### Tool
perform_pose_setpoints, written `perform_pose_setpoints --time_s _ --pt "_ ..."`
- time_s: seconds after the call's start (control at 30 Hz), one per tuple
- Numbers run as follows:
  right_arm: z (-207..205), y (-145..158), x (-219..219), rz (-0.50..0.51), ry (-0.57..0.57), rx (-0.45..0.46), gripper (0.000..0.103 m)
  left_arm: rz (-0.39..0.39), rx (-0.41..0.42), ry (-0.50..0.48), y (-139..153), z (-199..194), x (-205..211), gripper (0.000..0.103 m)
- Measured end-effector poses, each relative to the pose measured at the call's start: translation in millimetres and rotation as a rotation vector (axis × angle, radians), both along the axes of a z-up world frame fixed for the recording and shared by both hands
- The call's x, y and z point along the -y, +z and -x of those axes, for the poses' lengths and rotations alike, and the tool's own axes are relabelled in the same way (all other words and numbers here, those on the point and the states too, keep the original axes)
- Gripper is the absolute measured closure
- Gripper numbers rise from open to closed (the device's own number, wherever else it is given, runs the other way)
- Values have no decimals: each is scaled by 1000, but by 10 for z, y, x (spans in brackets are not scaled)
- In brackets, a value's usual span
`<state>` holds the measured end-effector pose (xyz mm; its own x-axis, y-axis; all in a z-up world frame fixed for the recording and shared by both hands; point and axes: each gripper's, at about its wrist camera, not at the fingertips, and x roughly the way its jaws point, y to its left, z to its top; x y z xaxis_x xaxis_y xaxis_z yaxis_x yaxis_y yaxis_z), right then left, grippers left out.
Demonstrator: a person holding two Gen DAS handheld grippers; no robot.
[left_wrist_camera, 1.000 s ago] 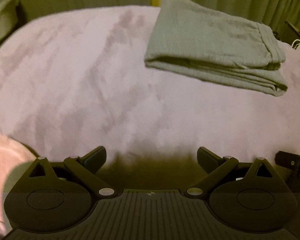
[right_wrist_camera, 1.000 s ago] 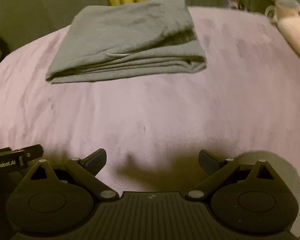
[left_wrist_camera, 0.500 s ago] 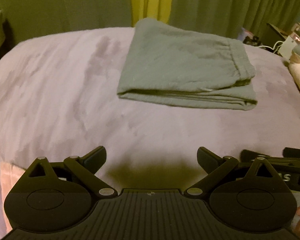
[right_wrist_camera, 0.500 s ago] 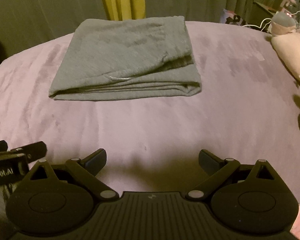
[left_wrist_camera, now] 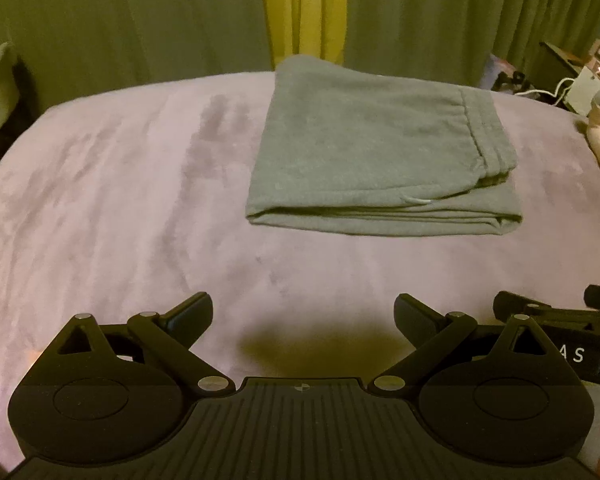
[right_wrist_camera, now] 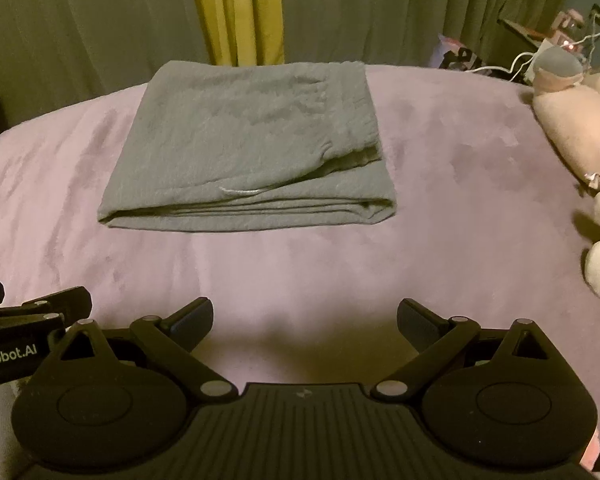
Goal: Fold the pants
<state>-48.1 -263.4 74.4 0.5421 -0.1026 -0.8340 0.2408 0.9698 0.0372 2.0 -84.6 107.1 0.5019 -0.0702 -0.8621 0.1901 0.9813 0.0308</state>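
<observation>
Gray sweatpants (left_wrist_camera: 380, 160) lie folded on purple bed blanket (left_wrist_camera: 120, 200), at 12 o'clock from both tools. Left tool (left_wrist_camera: 303, 316) wide, empty. Right tool (right_wrist_camera: 305, 318) wide, empty. Job looks done. Bumping pile could undo folds.

left gripper (left_wrist_camera: 303, 312) swung right, backed off | pants (left_wrist_camera: 376, 160) now centred | right gripper (right_wrist_camera: 305, 314) backed off too
</observation>
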Motion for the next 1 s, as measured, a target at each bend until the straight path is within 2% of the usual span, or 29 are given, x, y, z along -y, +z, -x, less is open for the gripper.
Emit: perform_pose_setpoints --time_s 1.0 --pt "46 16 141 -4 -14 28 4 -29 -14 -32 -39 52 150 2"
